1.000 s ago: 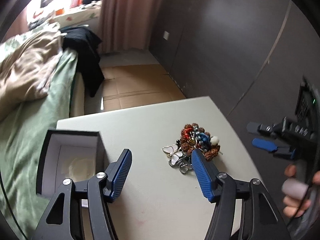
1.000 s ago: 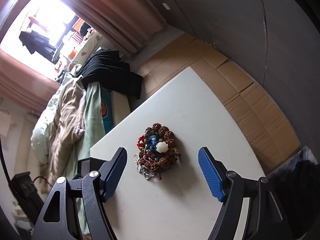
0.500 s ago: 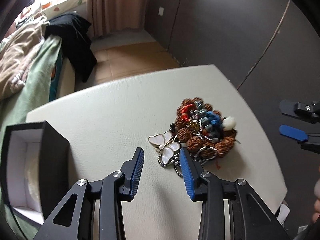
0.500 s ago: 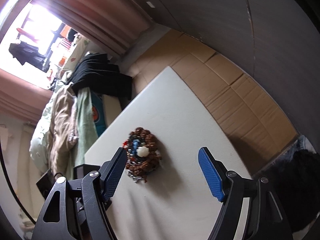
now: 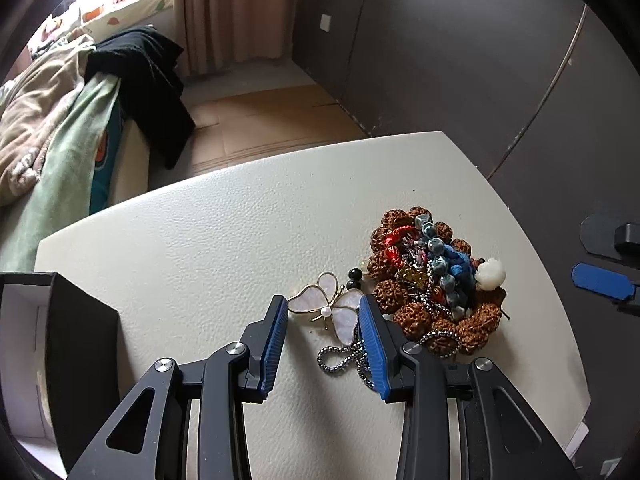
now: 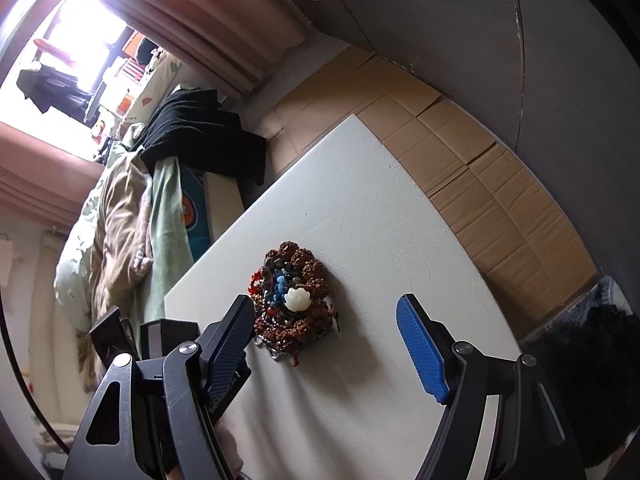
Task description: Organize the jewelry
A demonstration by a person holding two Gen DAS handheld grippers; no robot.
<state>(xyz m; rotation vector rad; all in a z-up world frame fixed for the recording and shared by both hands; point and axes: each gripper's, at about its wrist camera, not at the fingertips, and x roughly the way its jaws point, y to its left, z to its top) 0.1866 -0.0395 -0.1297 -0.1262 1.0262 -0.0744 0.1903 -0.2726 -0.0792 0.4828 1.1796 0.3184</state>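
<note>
Left wrist view: the left hand-held gripper (image 5: pixel 323 334) sits low in the middle, its jaws half apart around the butterfly pin (image 5: pixel 329 308), not pinching it yet. The bead pile (image 5: pixel 430 280) lies right of it on the bench (image 5: pixel 224 240). The box (image 5: pixel 44 356), lower left, looks empty.

Right wrist view: the right hand-held gripper (image 6: pixel 326 348) hangs wide apart, holding nothing, near the pile (image 6: pixel 294 300). Sorting has barely begun.

Left tongs (image 5: pixel 323 328) narrowed, right tongs (image 6: pixel 325 346) wide
</note>
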